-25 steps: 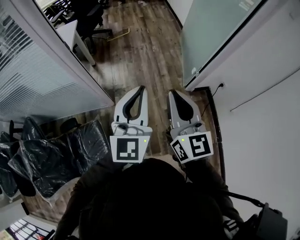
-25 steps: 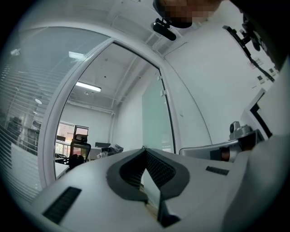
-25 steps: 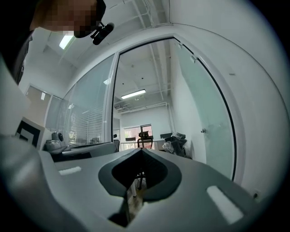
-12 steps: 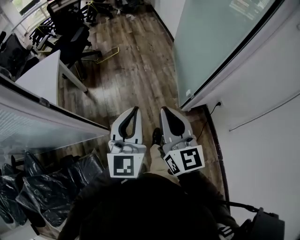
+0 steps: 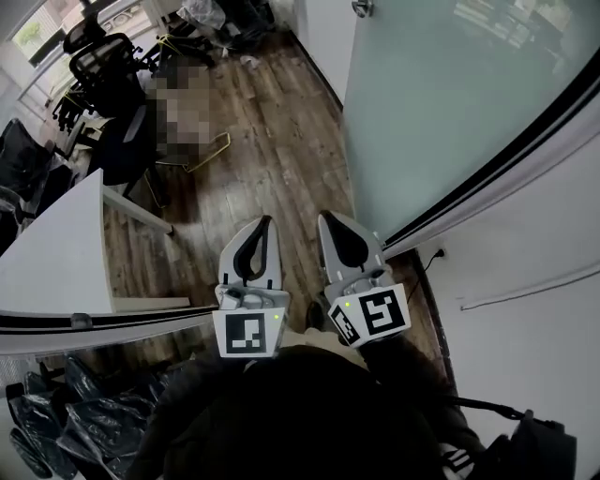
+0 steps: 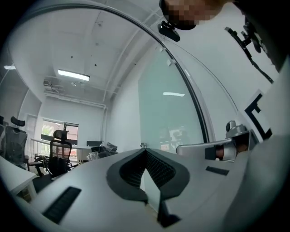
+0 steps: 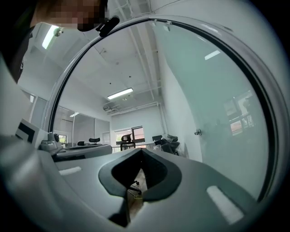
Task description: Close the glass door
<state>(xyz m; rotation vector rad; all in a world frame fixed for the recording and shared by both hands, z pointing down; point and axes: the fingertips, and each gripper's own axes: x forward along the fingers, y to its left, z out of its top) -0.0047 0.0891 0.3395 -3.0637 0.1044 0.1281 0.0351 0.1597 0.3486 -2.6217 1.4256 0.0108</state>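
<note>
Head view: frosted greenish glass door (image 5: 422,103), likely heavy, rigid, slick; push at small metal knob (image 5: 362,7). Left gripper (image 5: 265,222) and right gripper (image 5: 330,217) jaws together, empty.

No words, brands or numbers legible anywhere. Only coded black-and-white squares: on the cube (image 5: 248,335) of the left gripper (image 5: 265,223) toward 6 o'clock, and on the cube (image 5: 373,317) of the right gripper (image 5: 328,217) toward 5 o'clock.

L gripper (image 5: 264,222), R gripper (image 5: 329,219): closed, side by side.
</note>
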